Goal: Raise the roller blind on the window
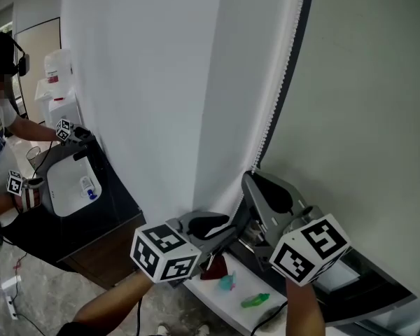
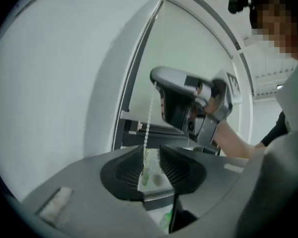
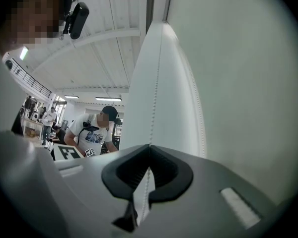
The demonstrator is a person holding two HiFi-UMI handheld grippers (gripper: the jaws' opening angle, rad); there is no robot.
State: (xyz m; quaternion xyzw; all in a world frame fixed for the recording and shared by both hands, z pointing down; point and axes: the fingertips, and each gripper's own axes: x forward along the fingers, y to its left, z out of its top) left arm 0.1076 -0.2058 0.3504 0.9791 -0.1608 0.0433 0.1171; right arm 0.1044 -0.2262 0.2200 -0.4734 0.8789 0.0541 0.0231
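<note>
So the whole thing hinges on the bead chain [image 1: 278,100]. It runs top to bottom along the right edge of the roller blind [image 1: 154,82] and drops straight into both sets of tongs. The right tongs [image 3: 149,150] are clenched on it, tips pinched together with the beads coming out the top, and they're the higher pair on the chain. The left tongs [image 2: 150,163] sit right underneath and are released: the pads [image 2: 128,165] are apart and the chain hangs through the gap, closer to the left pad, with nothing squeezing it as far as I can see. So the chain isn't off to one side of the left tongs, it's right inside them with its long axis upright. In the left gripper view the right tongs are just above, a bit to the right. My guess is the next move only needs the left to close where it is, or slide along the chain first, so the hands can trade grips and pull. The blind hangs down to about tongs level, so I'd say most of the raising isn't done yet. Materials: the chain is small white plastic-looking beads, thin and floppy, probably easy to let slip. The blind is smooth matte white fabric. The pads are black and ribbed, on smooth grey bodies. Below it all is a white sill [image 1: 217,292] with a little green thing [image 1: 255,300] on it.
</note>
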